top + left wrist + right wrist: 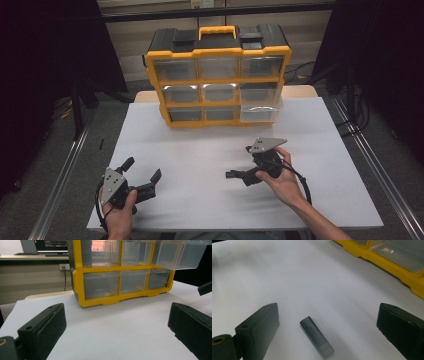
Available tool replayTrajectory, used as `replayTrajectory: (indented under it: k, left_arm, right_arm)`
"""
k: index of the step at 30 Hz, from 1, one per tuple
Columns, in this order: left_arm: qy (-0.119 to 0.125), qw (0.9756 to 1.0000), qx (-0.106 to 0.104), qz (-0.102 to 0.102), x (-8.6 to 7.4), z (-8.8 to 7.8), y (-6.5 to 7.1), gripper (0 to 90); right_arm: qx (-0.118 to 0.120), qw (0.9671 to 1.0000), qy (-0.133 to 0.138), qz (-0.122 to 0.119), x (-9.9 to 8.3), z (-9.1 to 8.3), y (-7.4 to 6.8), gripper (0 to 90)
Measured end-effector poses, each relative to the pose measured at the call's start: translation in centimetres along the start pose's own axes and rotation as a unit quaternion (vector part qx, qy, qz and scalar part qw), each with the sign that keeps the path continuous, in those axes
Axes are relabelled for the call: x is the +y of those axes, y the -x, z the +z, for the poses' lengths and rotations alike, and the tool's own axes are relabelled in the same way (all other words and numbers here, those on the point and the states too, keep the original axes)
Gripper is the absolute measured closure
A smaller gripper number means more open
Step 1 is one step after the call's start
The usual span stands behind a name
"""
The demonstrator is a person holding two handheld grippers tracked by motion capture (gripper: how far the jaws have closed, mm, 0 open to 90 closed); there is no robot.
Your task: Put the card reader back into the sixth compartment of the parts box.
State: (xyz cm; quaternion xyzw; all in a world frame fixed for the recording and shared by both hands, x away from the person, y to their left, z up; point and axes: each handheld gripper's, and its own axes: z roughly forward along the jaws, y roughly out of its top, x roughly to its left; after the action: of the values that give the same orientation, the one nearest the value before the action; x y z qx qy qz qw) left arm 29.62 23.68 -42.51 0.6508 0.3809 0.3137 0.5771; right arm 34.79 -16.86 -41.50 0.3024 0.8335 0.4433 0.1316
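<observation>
Right now your right gripper hangs spread wide over the grey stick, whose long axis runs lengthwise between the jaws, slightly aslant; the left gripper waits released near the table's near-left corner.

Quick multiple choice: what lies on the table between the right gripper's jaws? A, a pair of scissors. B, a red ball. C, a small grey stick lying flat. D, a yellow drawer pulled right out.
C: the right gripper view shows a small grey stick lying flat on the white table, apart from both open jaws of the right gripper.
</observation>
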Motion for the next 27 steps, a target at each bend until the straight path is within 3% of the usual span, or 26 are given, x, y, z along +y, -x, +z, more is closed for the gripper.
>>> replayTrajectory:
  k: [1,2,3,7,12,13,15,16,17,18,19,20,21,22,27]
  left_arm:
    - [0.0,1.0,-0.001,0.0,0.0,0.0,0.0,1.9]
    - [0.0,1.0,-0.001,0.0,0.0,0.0,0.0,1.9]
    - [-0.001,1.0,-0.001,0.001,0.0,0.0,0.0,1.9]
    - [0.0,1.0,-0.001,0.0,0.0,0.0,0.0,1.8]
    - [-0.001,1.0,0.0,0.003,0.0,0.1,0.0,1.8]
    - [-0.001,1.0,0.0,0.003,0.0,0.1,0.0,1.8]
    - [-0.002,1.0,0.0,0.003,0.0,0.1,0.0,1.8]
    - [-0.002,1.0,0.0,0.003,0.0,0.1,0.0,1.9]
    - [-0.002,1.0,0.0,0.004,0.0,0.1,0.0,1.8]
    - [-0.002,1.0,0.0,0.004,0.0,0.1,0.0,1.8]
    - [-0.001,1.0,-0.002,0.002,0.0,0.2,0.0,1.9]
    - [-0.001,1.0,-0.002,0.002,0.0,0.2,0.0,1.9]
    - [-0.001,1.0,-0.002,0.0,0.0,0.3,0.1,1.8]
    - [-0.002,1.0,-0.002,-0.001,0.0,0.3,0.1,1.8]
    - [-0.003,1.0,-0.002,0.004,0.0,0.2,0.0,1.8]
  right_arm:
    - [0.0,0.9998,-0.018,0.0,0.2,0.2,0.0,5.5]
    - [0.0,0.9998,-0.018,0.0,0.2,0.2,0.0,5.5]
    - [0.009,0.9989,-0.046,-0.003,0.5,0.7,0.0,5.6]
    - [0.021,0.9979,-0.061,0.001,0.7,1.4,0.3,6.0]
    - [0.027,0.993,-0.115,-0.013,1.1,2.4,0.9,7.5]
    - [0.027,0.993,-0.115,-0.013,1.1,2.4,0.9,7.5]
    - [0.053,0.9893,-0.134,-0.026,1.2,2.8,1.4,7.2]
    - [0.053,0.9893,-0.134,-0.026,1.2,2.8,1.4,7.2]
    - [0.067,0.9865,-0.145,-0.034,1.3,3.1,1.6,6.0]
    - [0.067,0.9865,-0.145,-0.034,1.3,3.1,1.6,6.0]
    - [0.079,0.9828,-0.162,-0.042,1.4,3.3,1.6,6.6]
    - [0.079,0.9828,-0.162,-0.042,1.4,3.3,1.6,6.6]
    - [0.076,0.9783,-0.186,-0.051,1.6,3.6,1.6,10.3]
    - [0.076,0.9757,-0.199,-0.054,1.7,3.8,1.7,13.2]
    - [0.09,0.9668,-0.229,-0.068,1.9,4.0,2.0,25.5]
